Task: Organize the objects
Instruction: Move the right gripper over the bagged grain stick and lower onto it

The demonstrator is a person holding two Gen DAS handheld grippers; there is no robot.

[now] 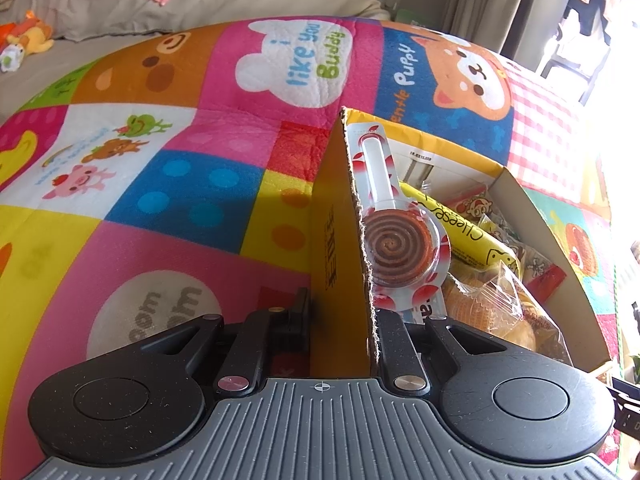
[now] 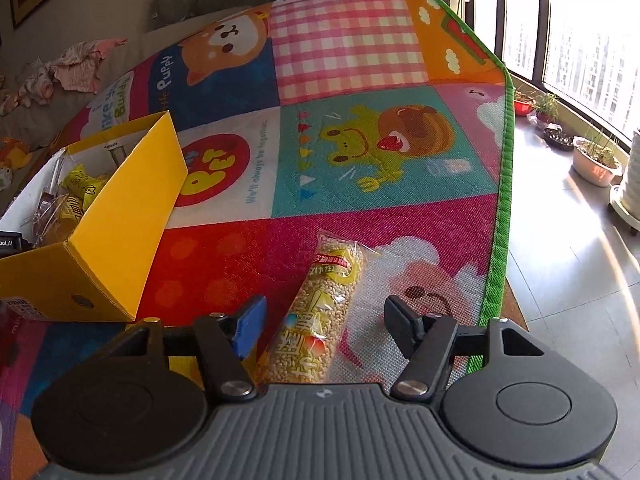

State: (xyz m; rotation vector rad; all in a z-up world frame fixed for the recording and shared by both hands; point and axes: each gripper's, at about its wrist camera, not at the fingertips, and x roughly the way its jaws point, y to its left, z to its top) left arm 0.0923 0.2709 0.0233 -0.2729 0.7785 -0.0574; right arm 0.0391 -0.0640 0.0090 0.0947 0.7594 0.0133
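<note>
A yellow cardboard box (image 1: 336,208) stands on the colourful play mat (image 1: 180,184). My left gripper (image 1: 344,316) is shut on the box's near side wall, one finger outside and one inside. In the box lie a spiral candy in a clear wrapper (image 1: 404,252), a yellow cheese snack pack (image 1: 464,228) and clear-wrapped pastries (image 1: 492,304). In the right wrist view the box (image 2: 120,216) is at the left. A long puffed-grain snack bar (image 2: 320,300) lies on the mat between the fingers of my right gripper (image 2: 325,326), which is open, with a gap on both sides.
The mat's green edge (image 2: 502,208) runs along the right, with tiled floor (image 2: 568,280) and plant pots (image 2: 596,162) by the window beyond it. A grey couch (image 1: 120,12) with clothes and plush toys (image 1: 28,36) lies behind the mat.
</note>
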